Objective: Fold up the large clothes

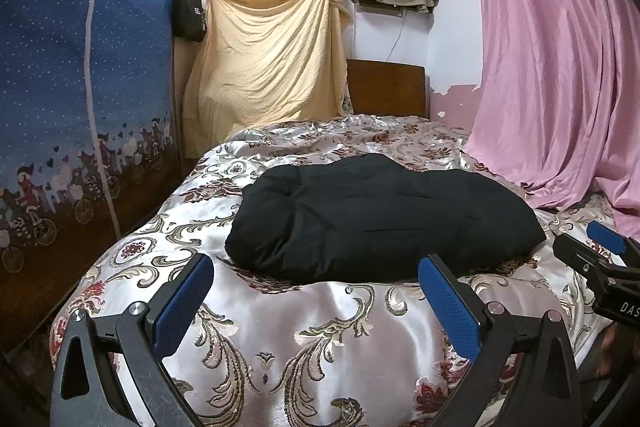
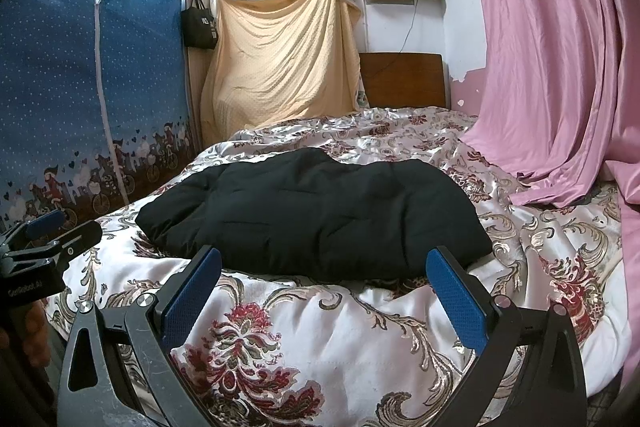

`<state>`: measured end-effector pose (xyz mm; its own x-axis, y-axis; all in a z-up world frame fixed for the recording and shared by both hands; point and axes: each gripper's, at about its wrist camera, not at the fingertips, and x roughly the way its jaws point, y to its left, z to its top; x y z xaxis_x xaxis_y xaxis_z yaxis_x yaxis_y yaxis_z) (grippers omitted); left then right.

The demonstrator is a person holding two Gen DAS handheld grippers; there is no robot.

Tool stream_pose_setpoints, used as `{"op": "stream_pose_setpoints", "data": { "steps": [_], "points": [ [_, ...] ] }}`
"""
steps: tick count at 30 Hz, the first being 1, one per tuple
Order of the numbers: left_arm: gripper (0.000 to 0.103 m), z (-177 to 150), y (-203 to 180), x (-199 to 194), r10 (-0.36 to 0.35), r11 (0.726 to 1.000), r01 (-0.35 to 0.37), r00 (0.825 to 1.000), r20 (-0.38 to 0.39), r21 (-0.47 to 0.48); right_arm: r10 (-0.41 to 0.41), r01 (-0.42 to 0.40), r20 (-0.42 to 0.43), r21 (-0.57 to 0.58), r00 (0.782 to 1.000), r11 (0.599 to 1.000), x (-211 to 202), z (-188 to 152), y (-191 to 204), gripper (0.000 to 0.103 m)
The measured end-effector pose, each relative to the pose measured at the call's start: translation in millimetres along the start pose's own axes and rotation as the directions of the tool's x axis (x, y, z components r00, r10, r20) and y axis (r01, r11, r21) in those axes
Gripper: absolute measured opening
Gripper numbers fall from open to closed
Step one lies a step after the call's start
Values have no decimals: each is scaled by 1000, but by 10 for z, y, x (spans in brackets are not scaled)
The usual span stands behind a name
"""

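Black padded coat [image 1: 380, 219] lies mid-bed on the satin quilt [image 1: 320, 327], already a compact oblong bundle; near edge faces both grippers, far edge humped and uneven

Left gripper [image 1: 316, 301]: fingers spread wide, nothing between the blue pads [image 1: 182, 307]. Hangs short of the coat's near left corner, not touching it. Right gripper [image 2: 324, 297]: also spread wide, empty, short of the near edge toward the coat's right half. Each gripper shows at the edge of the other's view, side by side

Judgement: either the fold is nearly finished or one more fold is due; cannot tell which. If another fold, take the two near corners, one per gripper, pinch through all layers, lift together and carry evenly toward the headboard [image 1: 386, 89] so the edge lands square. Grab too shallow and only the top layer comes

Materials: coat looks quilted, matte, thick and springy, with soft stitched channels; likely to puff back open, so press the crease. Quilt glossy, floral and scroll pattern, rumpled, probably slippery, so the bundle may slide when pushed. Pink curtain [image 1: 552, 67] drapes onto the bed's right side, near the coat but apart
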<state>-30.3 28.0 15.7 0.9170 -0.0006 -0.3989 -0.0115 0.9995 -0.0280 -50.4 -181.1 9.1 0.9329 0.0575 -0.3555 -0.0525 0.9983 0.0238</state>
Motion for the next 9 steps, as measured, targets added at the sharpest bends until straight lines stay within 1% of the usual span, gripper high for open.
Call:
{"op": "stream_pose_setpoints", "data": {
  "steps": [9],
  "points": [
    [103,-5,2,-16,7,1000,-7,1000,4,-3,0,0,-4,1,1000,1000,2,-15,5,101]
  ]
}}
